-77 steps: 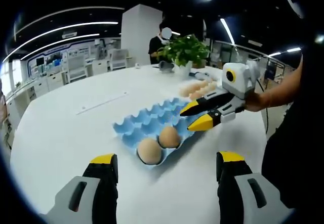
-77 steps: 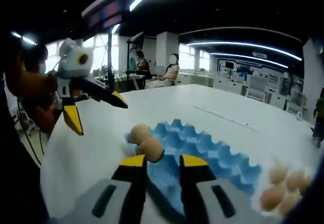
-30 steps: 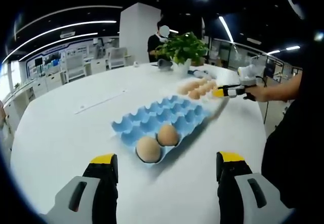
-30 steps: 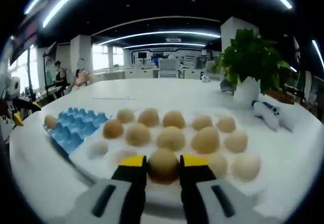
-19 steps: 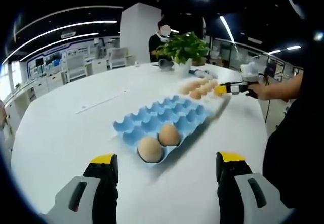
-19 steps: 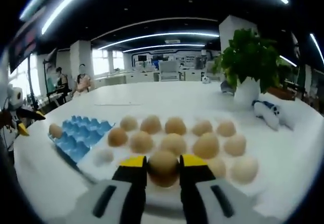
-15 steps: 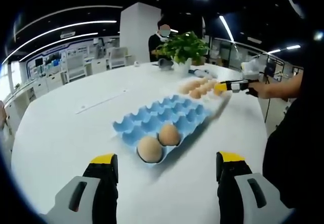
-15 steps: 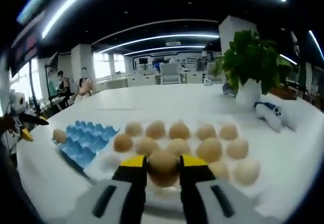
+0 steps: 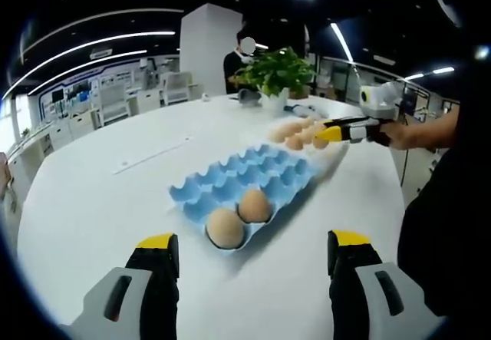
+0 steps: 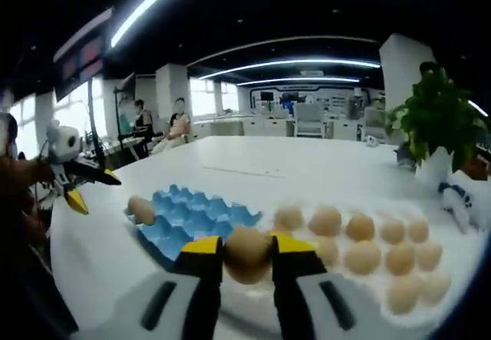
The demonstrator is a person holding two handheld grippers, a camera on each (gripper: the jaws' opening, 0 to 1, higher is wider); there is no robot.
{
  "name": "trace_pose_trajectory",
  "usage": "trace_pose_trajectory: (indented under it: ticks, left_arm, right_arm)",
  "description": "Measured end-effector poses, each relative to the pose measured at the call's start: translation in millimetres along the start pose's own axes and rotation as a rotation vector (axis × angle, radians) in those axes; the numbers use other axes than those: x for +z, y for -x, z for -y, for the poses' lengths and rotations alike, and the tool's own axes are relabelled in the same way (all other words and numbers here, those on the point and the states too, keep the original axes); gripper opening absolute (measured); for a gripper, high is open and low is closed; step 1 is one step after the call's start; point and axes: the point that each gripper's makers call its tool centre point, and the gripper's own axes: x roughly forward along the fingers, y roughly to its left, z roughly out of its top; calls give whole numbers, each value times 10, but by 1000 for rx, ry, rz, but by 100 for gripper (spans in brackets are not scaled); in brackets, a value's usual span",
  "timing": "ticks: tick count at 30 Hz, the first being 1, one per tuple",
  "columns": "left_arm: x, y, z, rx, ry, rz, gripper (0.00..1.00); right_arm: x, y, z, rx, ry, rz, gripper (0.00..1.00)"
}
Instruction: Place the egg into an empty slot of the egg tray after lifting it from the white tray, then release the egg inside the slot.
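Egg (image 10: 247, 253) clenched in right claw (image 10: 246, 249), long axis unclear; left claw (image 9: 253, 249) released

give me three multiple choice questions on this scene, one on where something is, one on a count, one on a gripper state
1. Where does the potted plant stand?
A. on the table beyond the white tray
B. on the blue egg tray
C. on the floor

2. How many eggs sit in the blue egg tray?
A. none
B. two
C. six

3. What is the right gripper doing?
A. open, nothing held
B. shut on an egg
C. shut on a leaf

Answers:
1 A, it stands behind the white tray of eggs.
2 B, two eggs fill slots at its near end.
3 B, the egg sits between the jaws.
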Motion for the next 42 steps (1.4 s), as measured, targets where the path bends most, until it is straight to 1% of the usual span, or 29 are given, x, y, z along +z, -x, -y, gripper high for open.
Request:
trace_pose_trajectory:
  ticks: [1,3,5,9,12,21,34,42]
  left_arm:
    - [-1,3,-5,2,1,0,81]
    - [1,13,-12,4,4,2,81]
    - [-1,21,-16,5,4,2,81]
    - [-14,21,-30,7,6,-1,81]
    - [-14,15,-29,7,6,-1,81]
    - [-12,5,-13,2,4,-2,81]
    - [9,16,6,1,0,3,81]
    - [7,9,-2,-3,-2,-1,81]
  right_arm:
    - [11,-27,-33,4,4,3,25]
    - [22,-87,-136,42,14,0,25]
    - [29,-137,-201,62,25,-2,25]
    - [59,-215,-322,109,19,-3,25]
    - [55,-249,-384,128,35,-8,25]
    - [41,-315,-529,169,42,-21,25]
    - [38,-488,-871,259,69,-33,25]
    - [31,-586,-987,293,80,-44,25]
